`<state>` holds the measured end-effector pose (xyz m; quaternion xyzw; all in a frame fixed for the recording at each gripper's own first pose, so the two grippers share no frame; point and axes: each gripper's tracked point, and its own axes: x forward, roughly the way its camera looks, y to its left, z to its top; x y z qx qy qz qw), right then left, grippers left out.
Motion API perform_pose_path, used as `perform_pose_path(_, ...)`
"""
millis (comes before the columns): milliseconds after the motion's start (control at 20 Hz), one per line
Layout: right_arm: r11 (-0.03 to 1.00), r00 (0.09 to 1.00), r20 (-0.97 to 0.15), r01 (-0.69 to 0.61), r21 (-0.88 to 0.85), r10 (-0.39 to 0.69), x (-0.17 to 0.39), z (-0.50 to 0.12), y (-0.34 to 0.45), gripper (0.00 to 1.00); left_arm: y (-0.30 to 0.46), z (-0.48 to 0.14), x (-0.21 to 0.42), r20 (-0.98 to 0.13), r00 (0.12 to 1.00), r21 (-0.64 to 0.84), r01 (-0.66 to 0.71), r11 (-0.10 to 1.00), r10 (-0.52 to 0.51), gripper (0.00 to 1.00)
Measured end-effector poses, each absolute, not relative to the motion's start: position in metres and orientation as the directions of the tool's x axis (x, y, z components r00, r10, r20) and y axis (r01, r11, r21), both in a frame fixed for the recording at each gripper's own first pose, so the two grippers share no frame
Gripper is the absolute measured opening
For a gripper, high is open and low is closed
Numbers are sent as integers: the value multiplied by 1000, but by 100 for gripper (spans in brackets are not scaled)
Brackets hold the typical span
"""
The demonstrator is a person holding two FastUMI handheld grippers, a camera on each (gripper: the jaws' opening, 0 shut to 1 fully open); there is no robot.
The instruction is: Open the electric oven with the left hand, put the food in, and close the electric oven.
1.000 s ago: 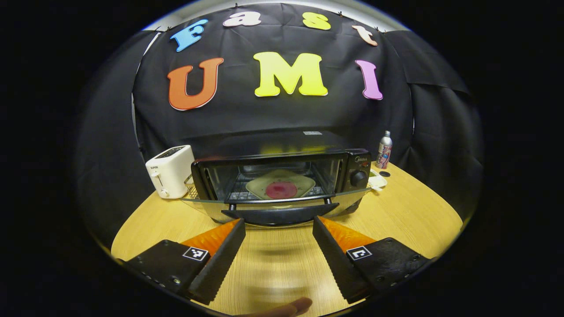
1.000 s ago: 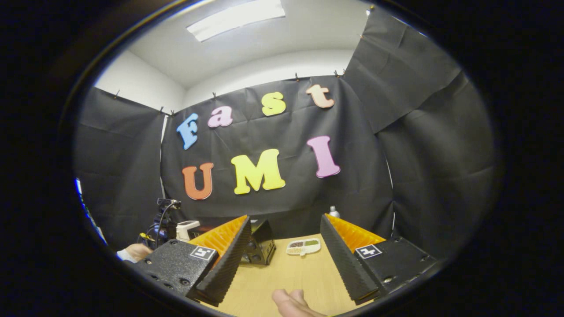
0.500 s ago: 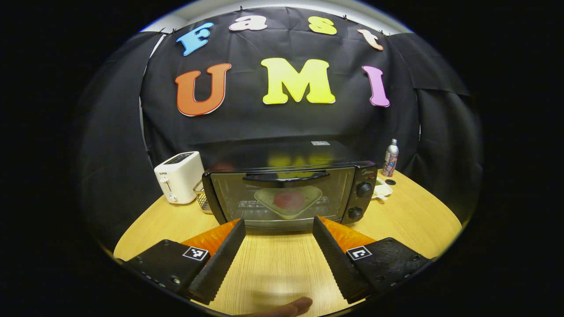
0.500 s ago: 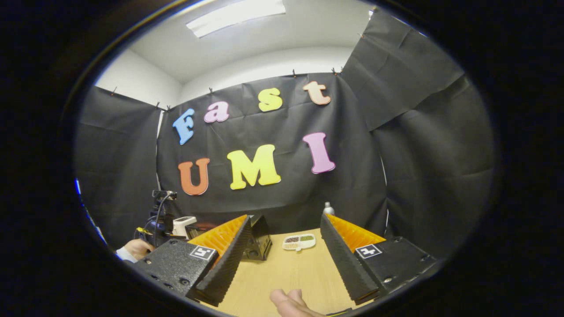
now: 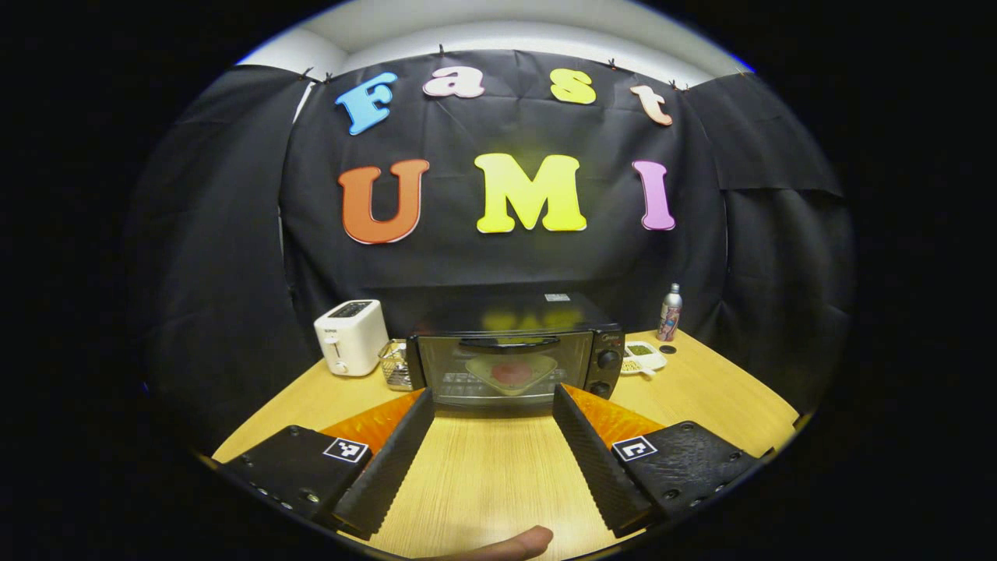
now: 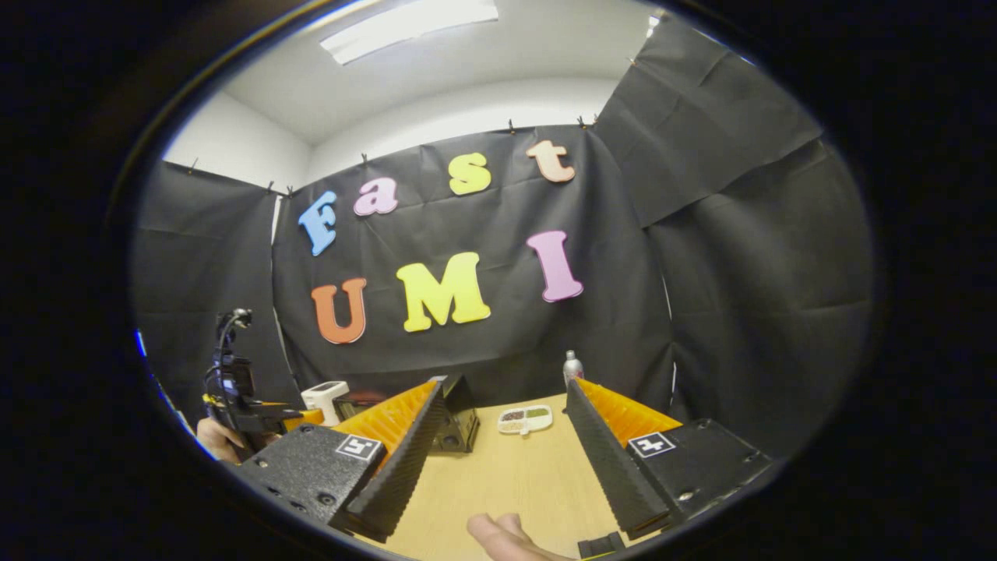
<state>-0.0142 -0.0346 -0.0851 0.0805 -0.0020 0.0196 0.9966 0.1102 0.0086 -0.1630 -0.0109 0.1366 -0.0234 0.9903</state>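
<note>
**Door shut, left gripper drawn back**

Since a second ago the oven door has been swung up and the left gripper pulled well clear, jaws wide apart, nothing held. Beyond it, the black glass-fronted electric oven stands closed on the wooden table, the red food on its pale plate seen inside. Task judged complete; only retreat remains. The right gripper, equally open and empty, is seen in its own view, with the oven's knob end.

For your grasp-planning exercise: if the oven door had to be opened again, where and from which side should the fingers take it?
Take the dark bar handle along the top edge of the oven door, coming from the front. It runs horizontally and seems to stand proud of the glass, so fingers likely go above and below it.
</note>
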Motion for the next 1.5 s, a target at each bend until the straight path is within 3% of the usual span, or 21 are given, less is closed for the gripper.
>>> perform_pose_path(100,985,1000,-4,-20,170,21,-20,-74,-37,95,11,-139,87,-237,971,-34,33,999,-40,98)
perform_pose_path(150,986,1000,0,-16,169,17,-24,-68,-37,100,8,-127,76,-217,975,-48,39,998,-48,98)
perform_pose_path(200,987,1000,1,-10,162,10,-27,-64,-37,95,6,-114,63,-195,979,-62,44,997,-55,98)
perform_pose_path(300,990,1000,13,12,138,-13,-32,-53,-41,94,6,-93,39,-156,986,-69,43,997,-53,98)
perform_pose_path(350,992,1000,20,20,125,-22,-36,-48,-42,100,6,-82,28,-132,990,-62,47,997,-55,98)
perform_pose_path(400,994,999,27,23,111,-26,-40,-43,-41,95,6,-70,17,-103,993,-59,51,997,-57,98)
perform_pose_path(550,996,997,69,21,86,-27,-57,-27,-35,95,3,-43,-17,-24,997,-90,66,994,-69,98)
perform_pose_path(600,996,996,82,11,85,-18,-63,-23,-30,100,5,-35,-28,3,998,-96,63,993,-63,98)
perform_pose_path(650,997,996,89,1,83,-8,-68,-20,-26,95,8,-31,-36,18,998,-96,58,994,-56,98)
perform_pose_path(850,997,993,112,-33,66,25,-80,-15,-11,95,4,-27,-62,42,997,-96,72,993,-68,97)
perform_pose_path(1150,999,994,107,20,43,-24,-74,-19,-20,95,-17,-30,-73,49,992,-60,120,991,-117,97)
perform_pose_path(1500,998,996,85,-36,46,32,-73,-29,-10,95,-10,-40,-74,47,992,-80,118,990,-114,98)
